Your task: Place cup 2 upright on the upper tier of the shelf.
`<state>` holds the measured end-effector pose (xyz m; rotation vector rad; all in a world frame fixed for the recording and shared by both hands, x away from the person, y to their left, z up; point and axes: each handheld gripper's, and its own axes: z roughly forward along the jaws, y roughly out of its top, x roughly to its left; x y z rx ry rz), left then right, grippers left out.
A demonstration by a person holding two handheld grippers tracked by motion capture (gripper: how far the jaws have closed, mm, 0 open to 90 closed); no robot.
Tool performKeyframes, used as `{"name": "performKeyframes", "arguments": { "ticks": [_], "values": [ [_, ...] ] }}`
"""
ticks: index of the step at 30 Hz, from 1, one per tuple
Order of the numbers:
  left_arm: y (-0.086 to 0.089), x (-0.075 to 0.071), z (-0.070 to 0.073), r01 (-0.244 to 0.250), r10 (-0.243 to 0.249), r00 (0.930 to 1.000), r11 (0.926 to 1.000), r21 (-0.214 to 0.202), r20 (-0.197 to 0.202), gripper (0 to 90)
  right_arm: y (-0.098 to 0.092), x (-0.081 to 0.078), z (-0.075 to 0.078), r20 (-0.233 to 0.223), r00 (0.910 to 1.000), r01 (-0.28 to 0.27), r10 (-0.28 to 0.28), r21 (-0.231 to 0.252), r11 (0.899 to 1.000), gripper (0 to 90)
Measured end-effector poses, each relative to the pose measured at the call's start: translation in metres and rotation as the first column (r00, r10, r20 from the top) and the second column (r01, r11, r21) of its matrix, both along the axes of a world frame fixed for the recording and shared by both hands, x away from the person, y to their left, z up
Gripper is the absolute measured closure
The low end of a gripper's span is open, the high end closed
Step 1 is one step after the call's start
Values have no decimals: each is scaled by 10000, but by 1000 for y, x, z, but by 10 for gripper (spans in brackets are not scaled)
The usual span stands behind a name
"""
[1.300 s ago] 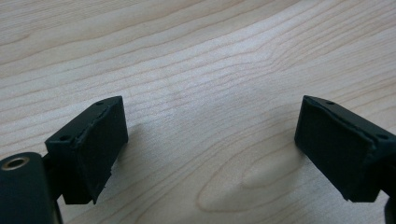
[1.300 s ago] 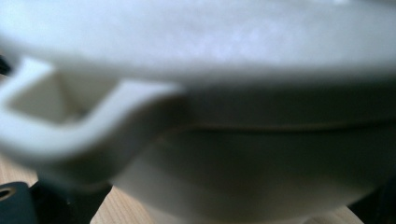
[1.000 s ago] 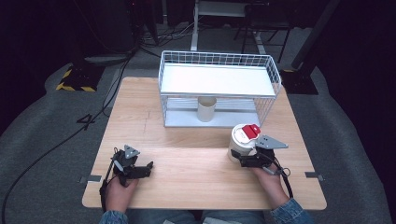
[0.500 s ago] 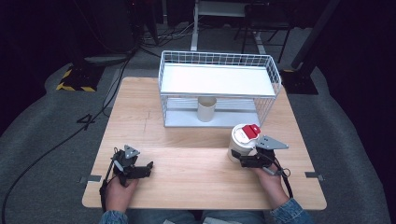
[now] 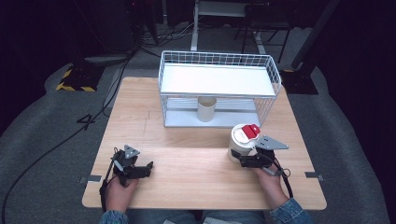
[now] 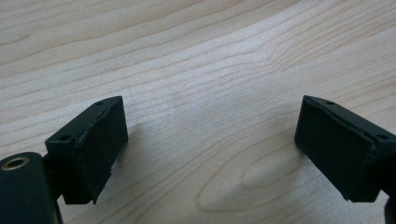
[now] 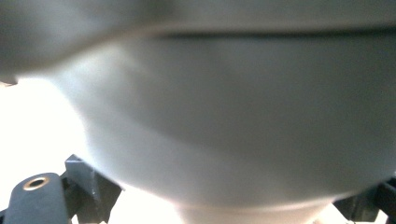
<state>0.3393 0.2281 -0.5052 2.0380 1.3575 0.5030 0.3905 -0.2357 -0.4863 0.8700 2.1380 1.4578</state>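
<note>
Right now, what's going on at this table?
A person sits at a wooden table with a gripper in each hand. The right gripper is at a white container with a red-and-white lid, its jaws having just been closing around the body, which looms close in the right gripper view. The left gripper rests on bare wood, jaws open. Behind stands a white wire shelf with a cream cup under it.

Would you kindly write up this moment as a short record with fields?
Surface: wooden table
Rack: white wire shelf at the far side
Under rack: beige cup, upright
Right gripper: jaws have just been closing on the white container with a red-capped lid
Left gripper: open, nothing between jaws, low over bare wood
</note>
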Motion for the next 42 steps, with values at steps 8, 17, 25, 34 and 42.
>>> {"name": "performKeyframes", "arguments": {
  "ticks": [8,17,25,34,42],
  "values": [
    [0,0,0,7,-7,10000,10000,-8,-2,101,-2,-3,6,488,9988,-1,-13,289,9996,137],
    [0,0,0,27,-27,10000,10000,-11,-29,101,-7,-3,16,313,9995,-36,21,505,9987,138],
    [0,0,0,32,-32,10000,10000,-15,-30,101,-8,-5,30,430,9990,-178,152,615,9979,138],
    [-1,1,0,-20,20,10000,10000,-28,3,101,-10,-6,50,612,9979,-249,204,748,9969,138],
    [-2,2,0,19,-19,10000,10000,-29,-1,101,-13,-3,72,797,9966,-273,197,957,9950,139]
  ]
}}
